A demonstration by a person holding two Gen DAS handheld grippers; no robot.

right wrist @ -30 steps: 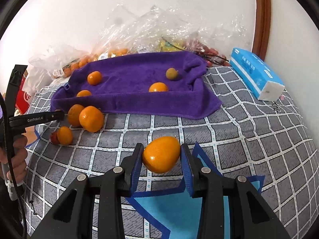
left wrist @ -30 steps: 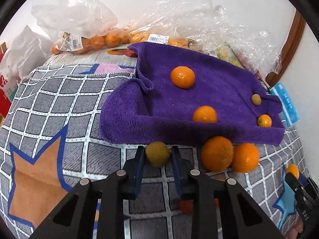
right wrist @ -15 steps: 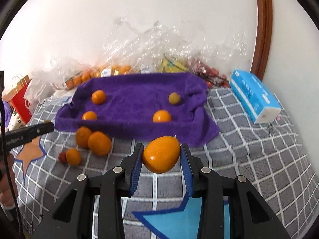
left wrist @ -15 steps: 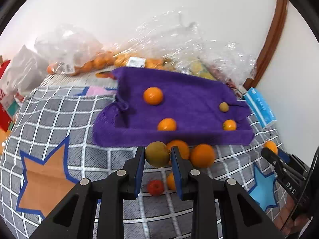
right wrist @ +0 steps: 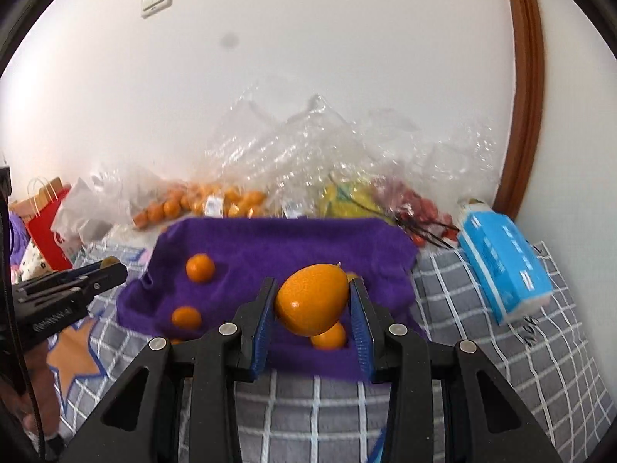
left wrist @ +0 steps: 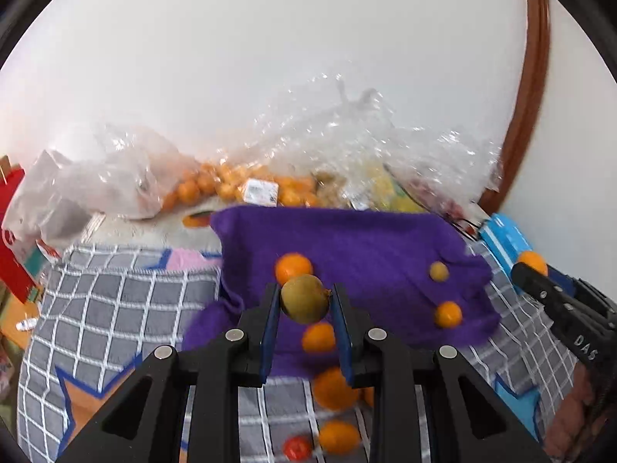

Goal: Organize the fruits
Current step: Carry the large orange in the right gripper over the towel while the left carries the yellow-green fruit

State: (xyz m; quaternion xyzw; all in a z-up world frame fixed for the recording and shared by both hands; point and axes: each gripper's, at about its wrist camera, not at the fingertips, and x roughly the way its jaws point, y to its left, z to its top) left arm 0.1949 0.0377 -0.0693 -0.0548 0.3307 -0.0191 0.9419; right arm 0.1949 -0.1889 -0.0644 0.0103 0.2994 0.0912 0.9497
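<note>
My left gripper is shut on a small green-brown fruit and holds it in the air over the near edge of the purple towel. My right gripper is shut on a large orange oval fruit, also lifted over the towel. On the towel lie several small oranges and one greenish fruit. More oranges and a red tomato lie on the checked cloth in front of the towel.
Clear plastic bags of oranges and other fruit stand against the white wall behind the towel. A blue tissue pack lies at the right. A red paper bag stands at the left. A brown door frame rises at the right.
Both grippers have risen and tilted up with their fruits, from low over the checked cloth to above the towel's near edge. More wall now shows.
</note>
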